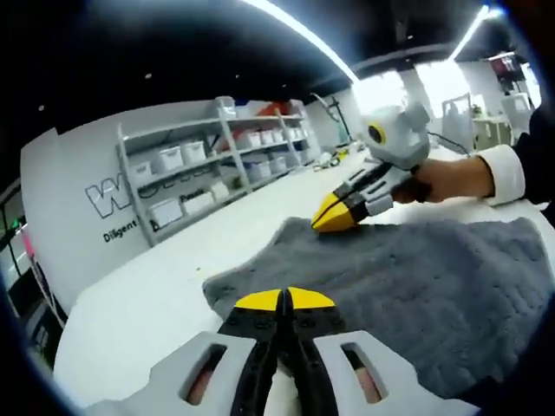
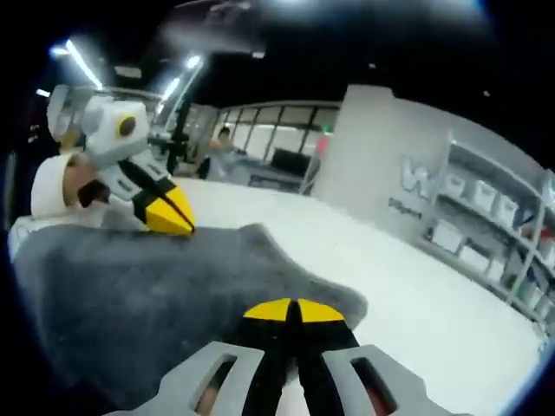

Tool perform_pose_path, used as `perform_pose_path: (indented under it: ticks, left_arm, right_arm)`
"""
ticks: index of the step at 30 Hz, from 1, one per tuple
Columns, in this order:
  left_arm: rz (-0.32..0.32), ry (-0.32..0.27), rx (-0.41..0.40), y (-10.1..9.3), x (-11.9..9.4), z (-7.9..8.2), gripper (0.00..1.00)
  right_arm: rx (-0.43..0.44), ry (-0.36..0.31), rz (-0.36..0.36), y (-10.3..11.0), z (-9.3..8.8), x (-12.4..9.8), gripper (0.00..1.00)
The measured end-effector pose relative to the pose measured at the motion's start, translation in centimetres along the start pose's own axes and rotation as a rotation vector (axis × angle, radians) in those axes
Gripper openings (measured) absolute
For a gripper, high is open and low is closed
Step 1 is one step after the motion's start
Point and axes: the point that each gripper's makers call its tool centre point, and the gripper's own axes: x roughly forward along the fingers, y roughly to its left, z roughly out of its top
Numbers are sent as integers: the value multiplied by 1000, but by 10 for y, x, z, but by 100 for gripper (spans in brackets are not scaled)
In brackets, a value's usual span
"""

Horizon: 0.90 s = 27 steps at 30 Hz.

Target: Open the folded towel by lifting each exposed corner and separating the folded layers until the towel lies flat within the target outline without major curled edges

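Nearest the lens in the left gripper view, the left gripper (image 1: 284, 301) has its yellow-tipped jaws pressed together over the near edge of the grey towel (image 1: 408, 277); whether cloth is pinched between them cannot be told. The towel lies spread on the white table (image 1: 147, 303). At the towel's far edge, the right gripper (image 1: 334, 215) touches the cloth with its yellow tips closed, held by a hand (image 1: 451, 178) in a white cuff. In the right gripper view, that gripper's jaws (image 2: 290, 310) likewise meet at the towel's (image 2: 147, 295) near edge. Beyond the towel stand grey shelves (image 1: 217, 165) holding white bins.
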Motion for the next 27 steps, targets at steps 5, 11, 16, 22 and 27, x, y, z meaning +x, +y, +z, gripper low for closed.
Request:
perform_pose_path:
  ticks: [5, 11, 16, 22, 27]
  left_arm:
    - [7, 75, 21, 0, 1, -15, 1]
    - [7, 108, 59, -2, 2, -23, 1]
    - [10, 80, 54, 1, -1, -18, 6]
    - [6, 12, -44, 8, -4, -7, 18]
    - [1, -4, -46, 8, -7, -2, 26]
  right_arm:
    - [-20, 57, 11, 6, -12, 5, 0]
    - [21, 44, 21, 2, -13, 1, 0]
    - [54, -56, 84, 14, 12, -11, 0]
    - [12, -149, 101, 27, 37, -30, 5]
    - [20, -169, 137, 40, 46, -39, 14]
